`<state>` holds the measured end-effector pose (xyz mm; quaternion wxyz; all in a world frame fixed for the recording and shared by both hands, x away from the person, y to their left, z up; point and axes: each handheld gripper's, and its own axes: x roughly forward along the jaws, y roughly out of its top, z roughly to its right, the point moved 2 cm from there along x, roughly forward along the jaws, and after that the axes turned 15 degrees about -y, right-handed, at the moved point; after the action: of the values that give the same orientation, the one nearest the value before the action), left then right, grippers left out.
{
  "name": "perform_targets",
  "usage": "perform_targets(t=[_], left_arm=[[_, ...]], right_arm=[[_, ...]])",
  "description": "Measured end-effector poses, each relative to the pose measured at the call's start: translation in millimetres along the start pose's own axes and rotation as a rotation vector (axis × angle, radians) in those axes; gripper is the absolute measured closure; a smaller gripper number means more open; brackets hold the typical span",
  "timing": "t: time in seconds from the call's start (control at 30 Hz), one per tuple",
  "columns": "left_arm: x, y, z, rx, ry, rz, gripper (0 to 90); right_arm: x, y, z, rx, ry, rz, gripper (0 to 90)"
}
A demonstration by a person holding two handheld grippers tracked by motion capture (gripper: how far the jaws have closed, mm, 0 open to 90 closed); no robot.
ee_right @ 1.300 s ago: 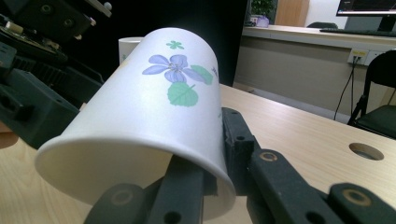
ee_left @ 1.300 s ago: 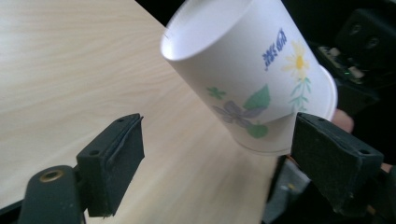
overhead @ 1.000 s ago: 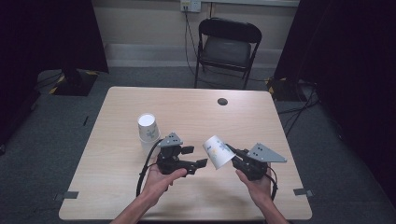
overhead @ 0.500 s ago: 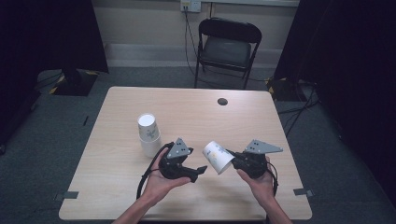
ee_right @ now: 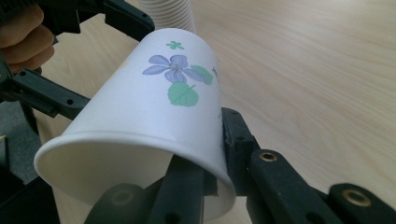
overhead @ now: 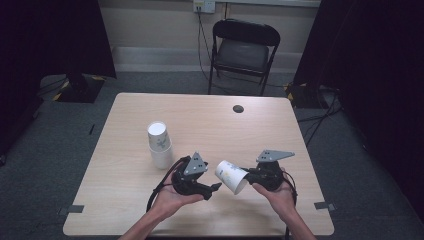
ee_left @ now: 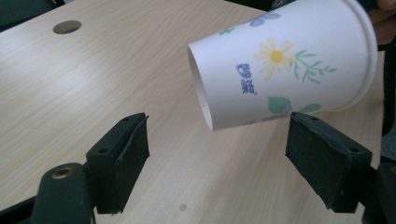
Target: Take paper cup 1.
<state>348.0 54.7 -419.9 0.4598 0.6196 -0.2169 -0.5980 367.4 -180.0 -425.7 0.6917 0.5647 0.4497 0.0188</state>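
Curtained lab: table (overhead: 125, 150), folding chair (overhead: 243, 47)

Left hand-held gripper (overhead: 214, 187): cradled in an upturned palm, jaws spread wide, pointing right.
Right hand-held gripper (overhead: 243, 176): jaws clamped together, pointing left.
Forearms: both reach in from the near edge.

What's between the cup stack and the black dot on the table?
Nothing: the high view shows bare table between the stack and the dot.

Even overhead light, dark surroundings
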Motion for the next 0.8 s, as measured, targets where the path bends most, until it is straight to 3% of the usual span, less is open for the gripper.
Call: perform_targets(t=[0.17, 0.3, 0.43, 0.47, 0.6, 0.8], left_arm=[[2.9, -0.2, 4.6, 0.03, 0.007, -0.023, 17.9], [7.6, -0.4, 9.7, 0.093, 0.003, -0.067, 16.7], [10.1, -0.2, 12.9, 0.11, 0.002, -0.088, 15.7], [9.3, -0.1, 13.2, 0.13, -0.002, -0.113, 16.1], [13.2, -1.2, 16.0, 0.153, -0.022, -0.117, 15.9], [19.7, -3.0, 24.1, 0.236, -0.046, -0.186, 15.6]], right_arm=[[3.1, -1.1, -1.8, -0.008, 0.032, -0.042, 86.1], [7.6, -2.7, -4.8, -0.018, 0.067, -0.094, 86.1], [10.0, -3.5, -6.4, -0.028, 0.082, -0.119, 86.1], [10.9, -4.0, -6.1, -0.028, 0.087, -0.132, 86.1], [15.5, -5.5, -5.8, -0.024, 0.118, -0.168, 86.1], [19.8, -5.5, -8.7, -0.025, 0.141, -0.205, 86.1]])
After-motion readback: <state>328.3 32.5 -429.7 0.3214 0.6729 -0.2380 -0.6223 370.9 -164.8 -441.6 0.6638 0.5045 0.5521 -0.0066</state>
